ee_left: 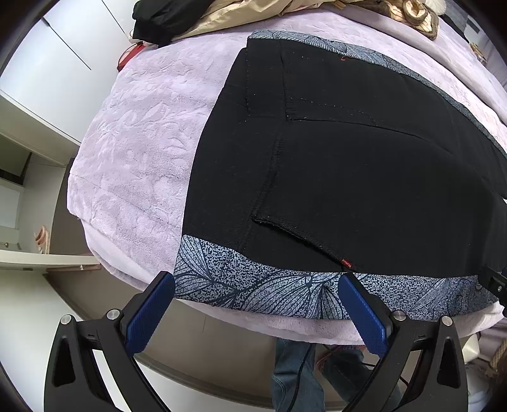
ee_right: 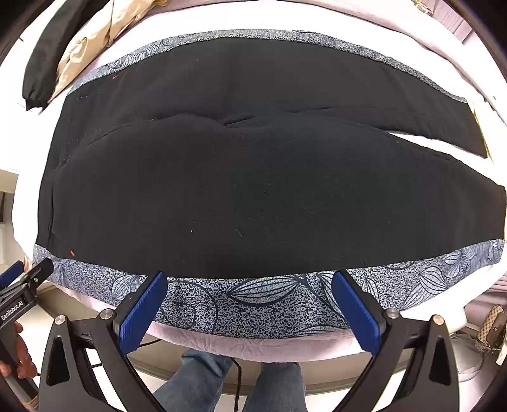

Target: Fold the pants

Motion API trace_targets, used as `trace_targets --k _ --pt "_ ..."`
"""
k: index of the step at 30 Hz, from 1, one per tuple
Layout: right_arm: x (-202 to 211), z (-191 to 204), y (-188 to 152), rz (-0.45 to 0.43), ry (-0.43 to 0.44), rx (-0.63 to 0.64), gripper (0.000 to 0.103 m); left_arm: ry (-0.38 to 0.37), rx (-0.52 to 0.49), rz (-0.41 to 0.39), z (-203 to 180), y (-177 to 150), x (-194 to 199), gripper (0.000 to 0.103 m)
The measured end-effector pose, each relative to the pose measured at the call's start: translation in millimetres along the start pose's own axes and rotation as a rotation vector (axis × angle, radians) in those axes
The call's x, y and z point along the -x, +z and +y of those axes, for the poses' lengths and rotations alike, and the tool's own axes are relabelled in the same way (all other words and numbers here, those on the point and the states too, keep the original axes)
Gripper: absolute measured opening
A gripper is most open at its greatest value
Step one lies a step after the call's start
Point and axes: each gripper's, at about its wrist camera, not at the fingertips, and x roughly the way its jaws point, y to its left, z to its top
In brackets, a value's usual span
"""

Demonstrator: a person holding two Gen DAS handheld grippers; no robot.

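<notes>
Black pants (ee_left: 364,164) lie flat on a blue-grey leaf-patterned cloth (ee_left: 253,288), waist end to the left with a back pocket showing. In the right wrist view the pants (ee_right: 253,190) spread wide, both legs running to the right and slightly apart at the far right. My left gripper (ee_left: 256,282) is open, empty, over the near edge of the cloth by the waist. My right gripper (ee_right: 250,282) is open, empty, over the near edge at the thigh. The left gripper also shows in the right wrist view (ee_right: 28,279).
The cloth (ee_right: 259,307) lies on a lilac plush bed cover (ee_left: 136,152). A beige garment (ee_left: 221,16) and a black garment (ee_left: 158,19) are piled at the far side. White cabinets (ee_left: 38,79) stand left. The person's jeans legs (ee_right: 196,380) are below the bed edge.
</notes>
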Motion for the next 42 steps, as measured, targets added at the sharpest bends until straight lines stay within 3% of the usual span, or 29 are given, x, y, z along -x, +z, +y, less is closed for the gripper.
trace_targets --k 7,9,11,13,14,15,16,18,27,30,32,33,39,42 --pt "3.1 -0.6 -3.1 -0.008 0.027 -0.011 0.103 -0.009 0.005 -0.007 4.1 0.1 -0.8 0.103" --pt "6.3 -4.0 -5.5 -0.032 0.122 -0.032 0.103 -0.041 0.028 -0.017 10.9 -0.6 -1.3 0.103" --pt "6.4 -7.4 -9.6 -0.036 0.293 -0.064 0.103 -0.115 0.073 -0.011 23.0 -1.3 -4.9 0.103" --pt "-4.0 -7.6 -16.8 0.018 0.546 -0.097 0.103 -0.221 0.120 0.002 34.7 -2.6 -10.3 0.103" --pt "-9.1 -6.3 -20.8 0.040 0.624 -0.111 0.103 -0.262 0.144 -0.003 40.2 -4.0 -11.7 0.103" --pt "-17.1 -1.6 -27.9 0.066 0.694 -0.119 0.099 -0.303 0.166 -0.014 45.8 -5.3 -12.4 0.102" --pt "-24.6 2.1 -32.5 0.091 0.735 -0.121 0.086 -0.335 0.177 -0.023 49.9 -6.8 -12.9 0.096" --pt "-43.7 8.7 -40.8 0.144 0.760 -0.127 0.064 -0.377 0.185 -0.024 55.6 -9.9 -15.4 0.093" --pt "-68.9 -13.8 -57.5 0.132 0.843 -0.281 0.064 -0.441 0.194 -0.016 69.4 -28.6 -17.3 0.092" --pt "-73.6 -13.6 -47.7 0.105 0.892 -0.336 0.063 -0.451 0.199 -0.004 65.4 -31.9 -15.6 0.093" --pt "-71.7 -11.4 -38.3 0.098 0.925 -0.362 0.033 -0.461 0.203 0.005 62.9 -35.4 -15.2 0.093" --pt "-68.0 -12.0 -36.4 0.088 0.936 -0.368 0.011 -0.485 0.214 0.010 60.6 -36.4 -14.1 0.093" --pt "-33.3 -14.5 -18.1 0.000 0.995 -0.347 0.009 -0.640 0.329 0.030 47.5 -28.8 -11.7 0.093" --pt "-31.9 -16.5 -19.0 0.011 0.961 -0.301 0.009 -0.615 0.428 -0.006 56.6 -14.9 -17.6 0.093"
